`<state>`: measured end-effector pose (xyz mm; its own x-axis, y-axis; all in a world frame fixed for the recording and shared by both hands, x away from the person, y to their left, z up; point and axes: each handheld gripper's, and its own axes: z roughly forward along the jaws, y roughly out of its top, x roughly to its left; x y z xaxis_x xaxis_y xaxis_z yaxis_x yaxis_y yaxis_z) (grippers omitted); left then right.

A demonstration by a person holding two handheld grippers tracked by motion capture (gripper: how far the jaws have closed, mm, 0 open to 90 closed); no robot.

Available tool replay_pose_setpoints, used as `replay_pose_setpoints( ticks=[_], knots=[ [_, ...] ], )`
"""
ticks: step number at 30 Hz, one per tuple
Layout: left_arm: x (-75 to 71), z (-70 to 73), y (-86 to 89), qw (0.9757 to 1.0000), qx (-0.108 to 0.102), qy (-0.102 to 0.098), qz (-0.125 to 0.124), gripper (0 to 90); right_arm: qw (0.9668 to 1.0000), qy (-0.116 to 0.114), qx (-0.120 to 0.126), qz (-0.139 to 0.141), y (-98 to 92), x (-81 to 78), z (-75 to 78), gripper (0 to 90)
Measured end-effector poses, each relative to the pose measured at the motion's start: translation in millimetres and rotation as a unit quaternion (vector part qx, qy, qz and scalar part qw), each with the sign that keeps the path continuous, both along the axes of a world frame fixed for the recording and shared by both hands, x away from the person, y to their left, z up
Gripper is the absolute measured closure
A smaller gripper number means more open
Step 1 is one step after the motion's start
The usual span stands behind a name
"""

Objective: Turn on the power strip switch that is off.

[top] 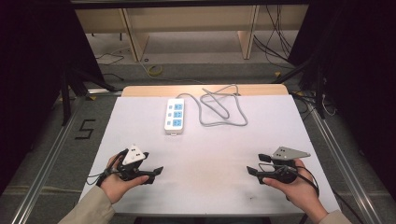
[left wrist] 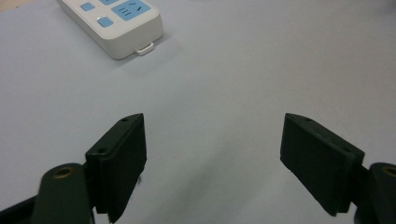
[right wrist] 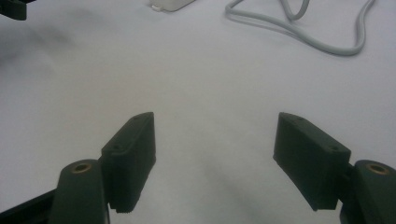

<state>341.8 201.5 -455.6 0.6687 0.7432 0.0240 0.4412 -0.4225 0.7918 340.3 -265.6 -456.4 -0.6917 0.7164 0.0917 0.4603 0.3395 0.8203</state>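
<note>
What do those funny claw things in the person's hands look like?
Each hand holds a black tool with two flat, blocky black fingers. The left gripper carries a whitish three-cornered plate on top, the right gripper a grey one, both plates with small dark holes. A thin black cable trails from each. Brass-coloured rings sit at the finger joints. The person wears beige sleeves.

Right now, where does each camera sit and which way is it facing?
High view: above the near edge, looking forward and down at the table; both forearms, left gripper, right gripper.
Left gripper view: along its open jaws toward the power strip.
Right gripper view: along its open jaws toward the cable.
All share the power strip.
</note>
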Motion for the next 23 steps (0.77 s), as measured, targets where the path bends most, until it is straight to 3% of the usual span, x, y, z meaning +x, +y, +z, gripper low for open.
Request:
replay_pose_setpoints(
  ticks=[8,23],
  knots=[
    [0.1,0.8,4.4,0.9999,0.007,-0.011,0.009,22.1,1.0,0.002,-0.001,0.005,1.2,-1.1,-0.2,29.9],
    [1.0,-3.3,2.4,0.9998,0.018,-0.003,0.001,22.3,1.0,0.001,-0.004,0.006,3.1,-1.3,-0.5,29.8]
  ],
)
